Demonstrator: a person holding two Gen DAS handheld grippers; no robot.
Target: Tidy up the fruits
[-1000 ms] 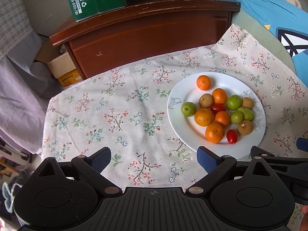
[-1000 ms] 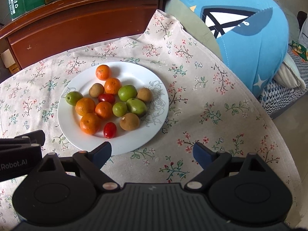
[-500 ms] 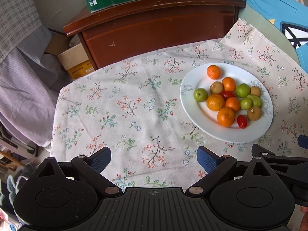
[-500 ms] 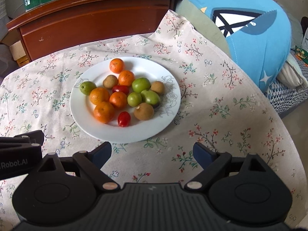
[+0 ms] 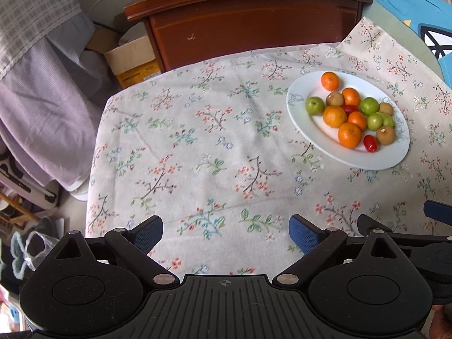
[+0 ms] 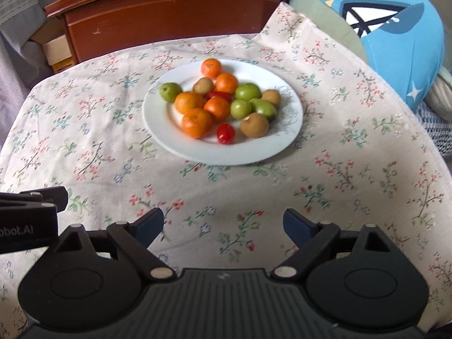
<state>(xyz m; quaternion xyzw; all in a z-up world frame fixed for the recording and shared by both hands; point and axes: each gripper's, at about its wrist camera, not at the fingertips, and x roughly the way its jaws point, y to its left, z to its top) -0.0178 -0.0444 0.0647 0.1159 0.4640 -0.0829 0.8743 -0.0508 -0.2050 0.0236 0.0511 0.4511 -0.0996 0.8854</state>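
Note:
A white plate point(image 6: 276, 147) point(image 5: 299, 107) on the floral tablecloth holds mixed fruit: several oranges point(image 6: 197, 123) point(image 5: 349, 135), several green fruits point(image 6: 240, 109), brown kiwis point(image 6: 254, 125) and small red tomatoes point(image 6: 225, 133) point(image 5: 370, 143). My right gripper point(image 6: 223, 226) hangs open well short of the plate, nothing between its blue pads. My left gripper point(image 5: 226, 233) is open too, over bare cloth left of and nearer than the plate. Each gripper's side shows at the edge of the other's view.
A dark wooden cabinet point(image 5: 248, 19) stands behind the table with a green box on top. A blue cushion point(image 6: 395, 28) lies at the right. Purple cloth point(image 5: 42, 99), a cardboard box point(image 5: 132, 59) and floor clutter sit left of the table's edge.
Both grippers have drawn back from the plate, which now sits farther off in each view. In the left view it has slid right. Both stay open.

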